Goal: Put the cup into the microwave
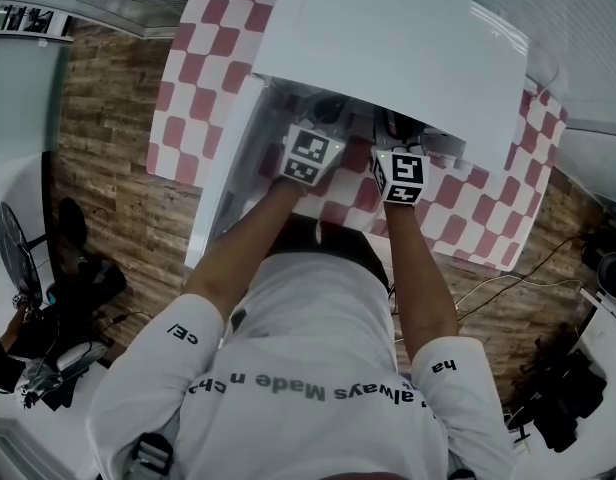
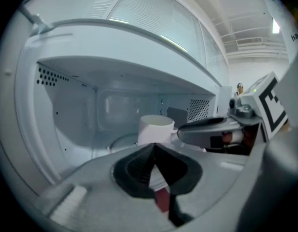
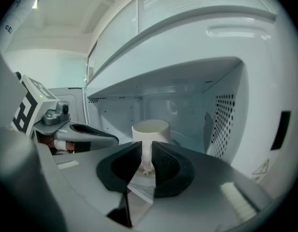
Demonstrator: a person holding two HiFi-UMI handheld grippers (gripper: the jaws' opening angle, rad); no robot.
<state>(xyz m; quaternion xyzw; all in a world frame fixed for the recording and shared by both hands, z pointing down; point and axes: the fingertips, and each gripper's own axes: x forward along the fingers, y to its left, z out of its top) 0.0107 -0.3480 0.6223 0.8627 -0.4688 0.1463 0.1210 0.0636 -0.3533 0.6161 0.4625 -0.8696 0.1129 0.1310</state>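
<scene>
Red-and-white checked counter (image 1: 193, 78); white boxy microwave (image 1: 388, 48), door open. White ceramic cup (image 3: 150, 128) is inside the cavity, handle pinched in my right claw (image 3: 145, 151). Left claw (image 2: 154, 148) closed, empty. Placing step. Next, I judge: release handle, back out straight.

Illumination: bright, cool, diffuse; ceiling light (image 2: 275, 27) glares at the upper corner of each gripper view. Microwave (image 1: 388, 48) top near blown out in head view; cavity softly shaded. Heavy fisheye bending, black vignette round gripper views. Left hand-held gripper (image 2: 154, 147) and right hand-held gripper (image 3: 146, 146) dark, blurred close-up; cup (image 3: 150, 128) fairly sharp. Wooden floor (image 1: 108, 198) dimmer at head-view edges.
</scene>
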